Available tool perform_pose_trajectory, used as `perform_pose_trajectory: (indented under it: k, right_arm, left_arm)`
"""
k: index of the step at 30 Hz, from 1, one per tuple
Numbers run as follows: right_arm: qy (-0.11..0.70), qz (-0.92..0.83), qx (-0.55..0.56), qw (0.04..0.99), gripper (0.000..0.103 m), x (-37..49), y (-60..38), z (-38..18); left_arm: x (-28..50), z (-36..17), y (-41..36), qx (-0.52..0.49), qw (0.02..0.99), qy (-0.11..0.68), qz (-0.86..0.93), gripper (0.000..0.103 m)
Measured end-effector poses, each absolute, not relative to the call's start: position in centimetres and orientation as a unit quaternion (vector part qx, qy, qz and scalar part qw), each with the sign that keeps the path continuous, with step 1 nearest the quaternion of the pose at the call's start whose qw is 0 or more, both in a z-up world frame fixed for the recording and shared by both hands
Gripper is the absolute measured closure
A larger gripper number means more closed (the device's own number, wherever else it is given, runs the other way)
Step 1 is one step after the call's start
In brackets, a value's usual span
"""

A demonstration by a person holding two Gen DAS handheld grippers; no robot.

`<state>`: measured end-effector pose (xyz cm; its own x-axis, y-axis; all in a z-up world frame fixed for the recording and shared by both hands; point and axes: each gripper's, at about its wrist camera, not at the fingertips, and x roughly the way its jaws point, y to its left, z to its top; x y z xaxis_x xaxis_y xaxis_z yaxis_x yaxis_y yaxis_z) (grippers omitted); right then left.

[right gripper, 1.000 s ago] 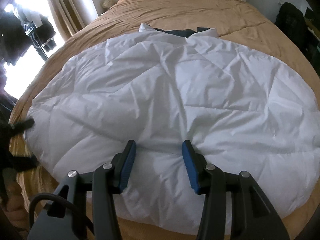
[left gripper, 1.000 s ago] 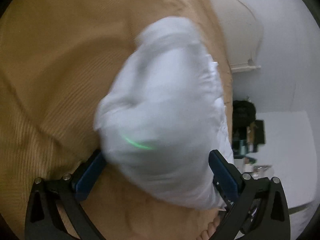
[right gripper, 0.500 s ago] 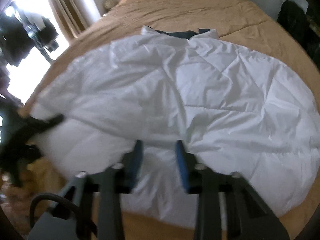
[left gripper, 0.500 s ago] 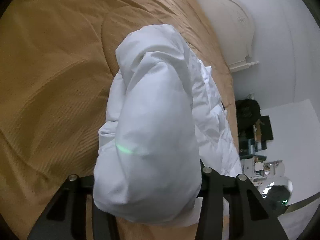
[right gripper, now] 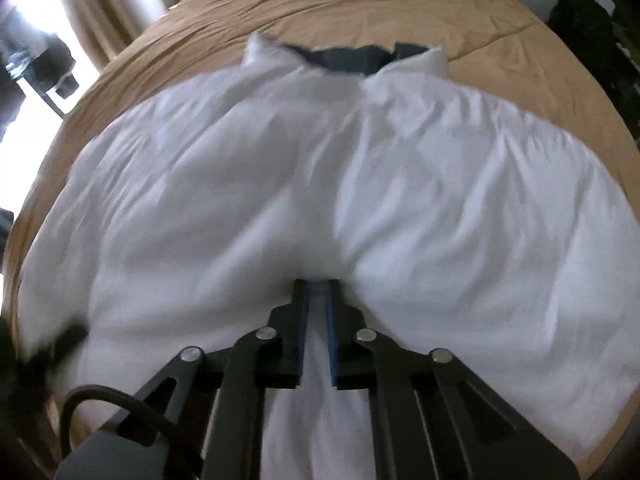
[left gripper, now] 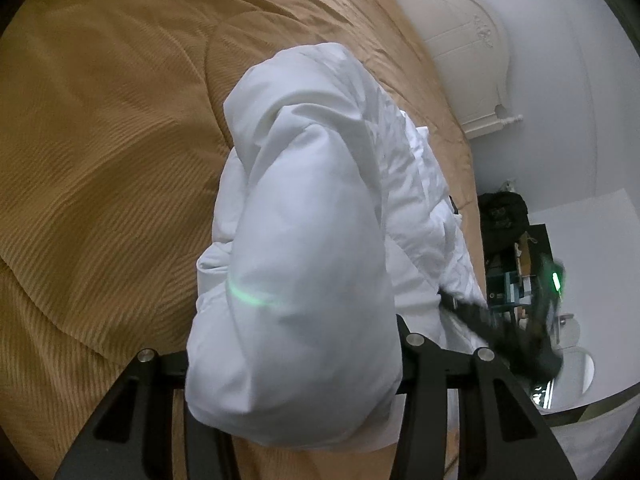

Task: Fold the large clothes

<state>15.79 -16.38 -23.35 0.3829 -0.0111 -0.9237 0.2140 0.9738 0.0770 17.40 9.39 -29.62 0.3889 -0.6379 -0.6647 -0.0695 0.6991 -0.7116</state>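
Note:
A white puffy jacket (right gripper: 320, 160) lies spread on the tan bed cover (right gripper: 360, 0), its dark collar lining (right gripper: 340, 56) at the far end. My right gripper (right gripper: 316, 286) is shut, with a pinch of the jacket's near edge between its blue pads. In the left wrist view a thick roll of the same jacket (left gripper: 312, 240) bulges up between the jaws of my left gripper (left gripper: 294, 340), which is shut on it; the cloth hides the fingertips. The right gripper (left gripper: 520, 340) shows there as a dark blur at the jacket's far side.
The tan bed cover (left gripper: 100, 160) fills the left of the left wrist view. A white headboard (left gripper: 460, 40) stands against the wall. A black bag (left gripper: 502, 216) and a cluttered shelf sit beyond the bed. A bright window (right gripper: 24, 80) and curtain (right gripper: 120, 8) are at the left.
The left jaws closed on a bunch of the jacket and lifted it slightly. The right gripper moved in onto the jacket's near edge and closed on a fold of it.

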Motion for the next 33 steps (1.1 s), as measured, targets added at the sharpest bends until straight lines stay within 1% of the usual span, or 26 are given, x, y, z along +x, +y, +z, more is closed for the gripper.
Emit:
perform_pose_trajectory:
  k: [3, 7, 10, 14, 16, 19, 22, 25, 30, 33]
  right_arm:
    - [0.561, -0.098, 0.084, 0.818, 0.099, 20.8, -17.5, -24.3]
    - [0.571, -0.12, 0.084, 0.808, 0.103, 25.9, -19.0, -25.4]
    - [0.576, -0.133, 0.086, 0.802, 0.103, 28.8, -20.2, -26.2]
    - [0.583, -0.128, 0.114, 0.794, 0.103, 29.3, -21.3, -26.2]
    - [0.578, -0.119, 0.122, 0.798, 0.103, 27.9, -21.0, -25.1]
    - [0.577, -0.09, 0.12, 0.803, 0.103, 23.6, -19.6, -23.6]
    - [0.594, -0.064, 0.132, 0.791, 0.103, 18.2, -18.2, -23.8]
    - [0.602, -0.046, 0.111, 0.789, 0.103, 12.8, -16.7, -23.4]
    - [0.635, 0.0, 0.119, 0.763, 0.1, 7.0, -15.4, -22.6]
    - [0.638, 0.003, 0.112, 0.762, 0.1, 5.7, -15.1, -23.7]
  left_arm:
    - [17.7, -29.7, 9.7, -0.342, 0.758, 0.522, -0.187, 0.056]
    - [18.0, -30.0, 10.1, -0.34, 0.757, 0.525, -0.19, 0.054]
    - [18.2, -29.9, 10.0, -0.332, 0.76, 0.525, -0.189, 0.054]
    - [18.2, -29.8, 9.7, -0.315, 0.767, 0.528, -0.183, 0.054]
    - [18.2, -29.8, 9.7, -0.313, 0.767, 0.529, -0.181, 0.054]
    - [18.3, -29.6, 9.9, -0.312, 0.767, 0.531, -0.179, 0.054]
    - [18.2, -29.2, 9.6, -0.304, 0.77, 0.533, -0.177, 0.054]
    - [17.9, -28.6, 9.3, -0.289, 0.776, 0.533, -0.174, 0.054]
    - [17.9, -28.0, 8.8, -0.27, 0.781, 0.538, -0.168, 0.054]
    - [17.8, -27.7, 8.7, -0.265, 0.781, 0.537, -0.178, 0.054]
